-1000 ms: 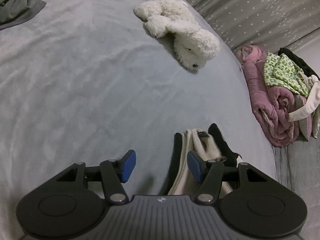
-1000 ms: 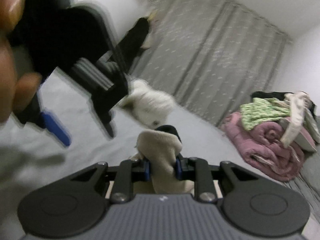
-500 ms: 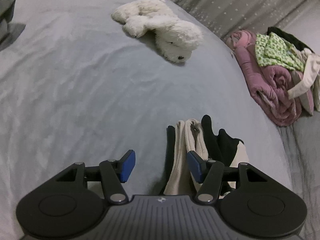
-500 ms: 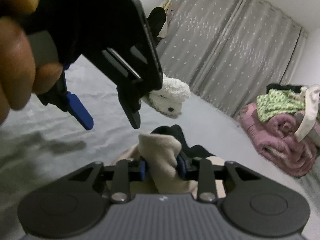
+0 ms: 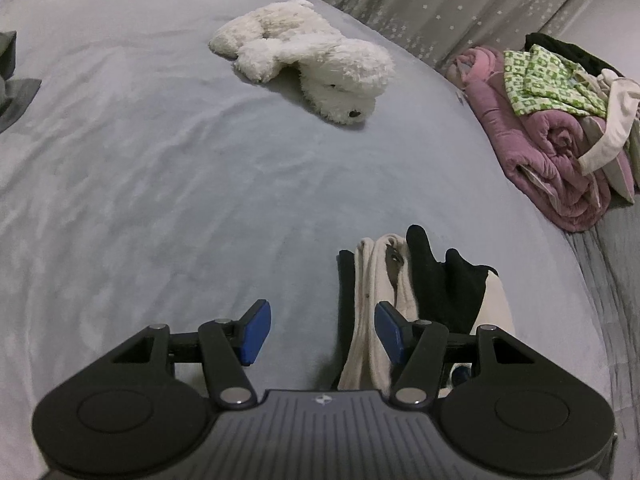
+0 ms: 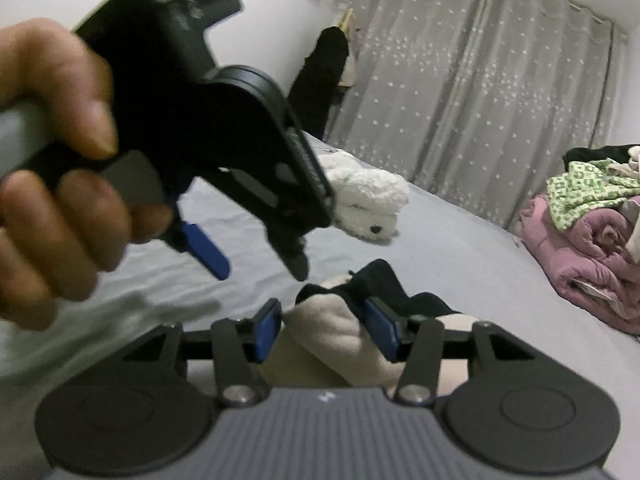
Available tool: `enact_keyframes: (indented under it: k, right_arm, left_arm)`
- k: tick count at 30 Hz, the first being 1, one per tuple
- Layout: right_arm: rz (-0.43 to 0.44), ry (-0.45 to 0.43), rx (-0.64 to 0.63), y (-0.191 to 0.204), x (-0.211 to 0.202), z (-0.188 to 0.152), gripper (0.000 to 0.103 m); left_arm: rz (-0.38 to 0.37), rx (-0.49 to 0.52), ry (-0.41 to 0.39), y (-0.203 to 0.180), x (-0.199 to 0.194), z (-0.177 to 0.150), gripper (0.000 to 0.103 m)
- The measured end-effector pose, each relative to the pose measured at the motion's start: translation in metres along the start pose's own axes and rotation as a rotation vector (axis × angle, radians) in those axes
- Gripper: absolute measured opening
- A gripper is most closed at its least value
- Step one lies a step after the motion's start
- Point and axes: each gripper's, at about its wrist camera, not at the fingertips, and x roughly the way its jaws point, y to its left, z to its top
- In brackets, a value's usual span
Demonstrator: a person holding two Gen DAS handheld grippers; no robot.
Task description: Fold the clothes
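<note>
My left tool (image 5: 322, 330) hung with its 2 blue pads apart over the grey bed (image 5: 168, 168), gripping nothing. Just right of it lay the cream-and-black garment (image 5: 416, 284), bunched. My right tool (image 6: 326, 330) stood parted around that garment's cream fold, pads barely beside it. A white plush toy (image 5: 316, 64) lay beyond; pink bedding (image 5: 552, 152) sat far right.

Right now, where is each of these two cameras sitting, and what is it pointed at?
Left wrist: on the left gripper, looking down over the bed; only its open fingers show.
Right wrist: on the right gripper, looking across at the curtain; a hand holding the left gripper shows.
Shared: folded cream-and-black garment, plush toy, pink bundle.
</note>
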Motion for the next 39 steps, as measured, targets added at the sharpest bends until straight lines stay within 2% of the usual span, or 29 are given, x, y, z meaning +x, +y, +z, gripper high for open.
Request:
enact_keyframes:
  k: [5, 9, 11, 15, 17, 20, 25, 28, 31, 35, 39]
  right_arm:
    - [0.035, -0.006, 0.066, -0.010, -0.020, -0.005, 0.045]
    - [0.057, -0.016, 0.184, -0.037, -0.038, -0.006, 0.044]
    - [0.031, -0.008, 0.232, -0.057, -0.043, -0.008, 0.043]
    - [-0.033, 0.038, 0.341, -0.101, -0.038, -0.018, 0.032]
    - [-0.035, 0.078, 0.374, -0.117, -0.032, -0.023, 0.026]
    - [-0.020, 0.132, 0.380, -0.129, -0.022, -0.029, 0.025]
    - [-0.013, 0.191, 0.385, -0.122, -0.013, -0.037, 0.025]
    - [-0.022, 0.226, 0.381, -0.118, -0.005, -0.040, 0.025]
    - [-0.033, 0.256, 0.377, -0.112, 0.001, -0.043, 0.025]
    - [-0.023, 0.251, 0.383, -0.111, 0.001, -0.051, 0.025]
    - [-0.017, 0.249, 0.421, -0.112, -0.003, -0.056, 0.025]
  left_arm:
    - [-0.016, 0.015, -0.009, -0.005, -0.003, -0.002, 0.057]
    - [-0.056, 0.039, -0.021, -0.013, -0.005, -0.007, 0.057]
    - [-0.091, 0.065, -0.027, -0.021, -0.006, -0.012, 0.057]
    - [-0.133, 0.137, -0.029, -0.039, -0.002, -0.024, 0.057]
    - [-0.155, 0.168, -0.024, -0.046, 0.001, -0.030, 0.057]
    - [-0.129, 0.225, -0.018, -0.056, 0.006, -0.037, 0.057]
    - [-0.027, 0.334, -0.031, -0.068, 0.018, -0.049, 0.056]
    - [0.008, 0.395, -0.052, -0.072, 0.020, -0.056, 0.054]
    - [0.004, 0.397, -0.048, -0.070, 0.019, -0.056, 0.053]
    - [-0.037, 0.331, -0.065, -0.060, 0.013, -0.045, 0.048]
    - [-0.039, 0.377, -0.099, -0.064, 0.016, -0.048, 0.047]
